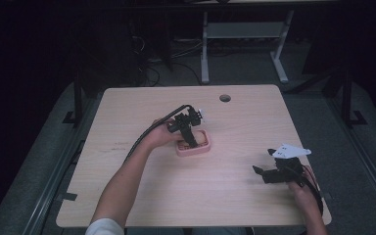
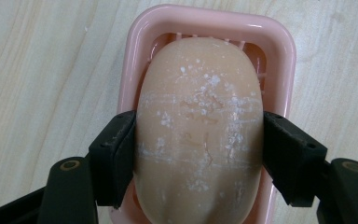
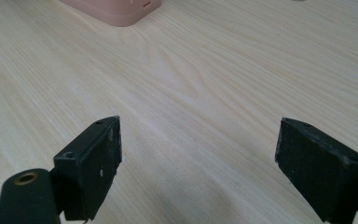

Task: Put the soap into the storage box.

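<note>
A peach-coloured soap bar (image 2: 200, 130) with white flecks lies in a pink soap dish (image 2: 214, 16) on the wooden table. My left gripper (image 2: 199, 140) points down over it, both black jaws pressed against the bar's sides. In the high view the left gripper (image 1: 188, 132) stands over the dish (image 1: 194, 149) at the table's middle. My right gripper (image 1: 262, 169) hovers low near the front right of the table, open, with nothing between its jaws. The right gripper view shows its jaws (image 3: 198, 154) wide apart over bare wood, with a corner of the dish (image 3: 116, 11) farther off.
The table (image 1: 142, 196) has a round cable hole (image 1: 224, 98) near its far edge. Behind it stand a white desk frame (image 1: 205, 49) and floor cables. Each gripper trails a cable along the person's forearm.
</note>
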A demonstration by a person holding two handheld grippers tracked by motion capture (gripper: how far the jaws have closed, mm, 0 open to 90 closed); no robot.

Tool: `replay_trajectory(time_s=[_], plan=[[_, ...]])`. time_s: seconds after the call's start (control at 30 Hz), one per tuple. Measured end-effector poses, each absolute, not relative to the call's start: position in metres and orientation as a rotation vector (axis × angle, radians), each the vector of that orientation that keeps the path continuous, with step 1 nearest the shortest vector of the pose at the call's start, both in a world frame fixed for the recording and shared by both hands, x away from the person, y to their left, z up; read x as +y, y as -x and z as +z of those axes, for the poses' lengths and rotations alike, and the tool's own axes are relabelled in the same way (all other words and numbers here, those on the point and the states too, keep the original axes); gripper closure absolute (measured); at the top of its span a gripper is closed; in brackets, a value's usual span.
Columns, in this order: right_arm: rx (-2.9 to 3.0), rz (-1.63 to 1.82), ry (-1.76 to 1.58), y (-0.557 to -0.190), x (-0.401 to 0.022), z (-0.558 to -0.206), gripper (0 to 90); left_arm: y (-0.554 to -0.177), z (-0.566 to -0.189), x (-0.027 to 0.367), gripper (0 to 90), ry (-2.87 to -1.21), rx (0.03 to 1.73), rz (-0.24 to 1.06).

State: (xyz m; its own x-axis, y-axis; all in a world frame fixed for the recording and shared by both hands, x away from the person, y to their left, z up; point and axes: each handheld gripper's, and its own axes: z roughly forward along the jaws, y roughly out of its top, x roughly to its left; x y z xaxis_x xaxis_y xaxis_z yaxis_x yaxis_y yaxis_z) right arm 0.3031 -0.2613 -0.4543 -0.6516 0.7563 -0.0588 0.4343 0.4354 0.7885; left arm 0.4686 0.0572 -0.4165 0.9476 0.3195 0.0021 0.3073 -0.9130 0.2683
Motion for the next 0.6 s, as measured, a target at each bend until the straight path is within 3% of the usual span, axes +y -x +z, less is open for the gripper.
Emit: replay_trajectory(time_s=[0.6], plan=[[2.289,1.076,-0.985,-0.303,-0.258,-0.454,13.9,-0.454,-0.403,0.067,27.8,-2.798,0.461,0.112]])
